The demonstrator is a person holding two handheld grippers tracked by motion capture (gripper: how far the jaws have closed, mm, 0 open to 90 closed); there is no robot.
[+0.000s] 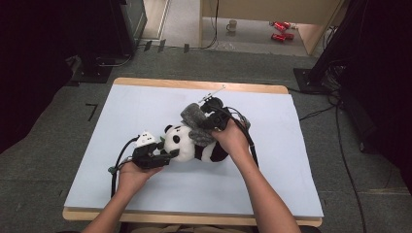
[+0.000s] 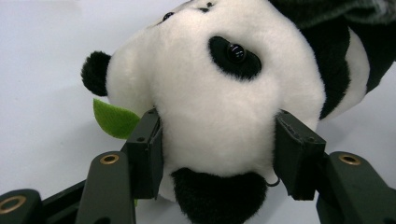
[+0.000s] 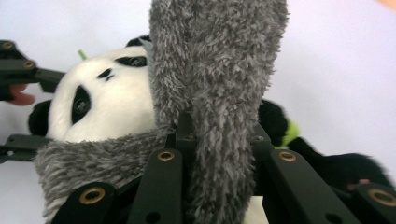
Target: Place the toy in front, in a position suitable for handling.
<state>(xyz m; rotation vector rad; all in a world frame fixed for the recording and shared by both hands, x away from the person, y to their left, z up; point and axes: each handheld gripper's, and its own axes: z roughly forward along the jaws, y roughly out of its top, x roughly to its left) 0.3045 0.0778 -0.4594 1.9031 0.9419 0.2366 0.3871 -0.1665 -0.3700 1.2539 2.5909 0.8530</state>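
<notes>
A black-and-white plush panda [image 1: 187, 143] is seen lying on its side near the middle of the pale blue counter [image 1: 145, 107], a fuzzy grey scarf [image 1: 194, 116] wrapped at its neck and a green felt leaf [image 2: 114, 119] beside its ear. Its white head is clamped between the left tongs [image 2: 217, 144]. One scarf end is gripped by the right tongs [image 3: 219, 140] and held upward.

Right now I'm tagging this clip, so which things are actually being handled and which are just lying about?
In use:
- panda plush, head clamped by the left tongs
- grey fuzzy cloth, gripped by the right tongs and draped over the panda
- table beneath them

Lying about, on the floor beyond:
- mug
- red cans
</notes>
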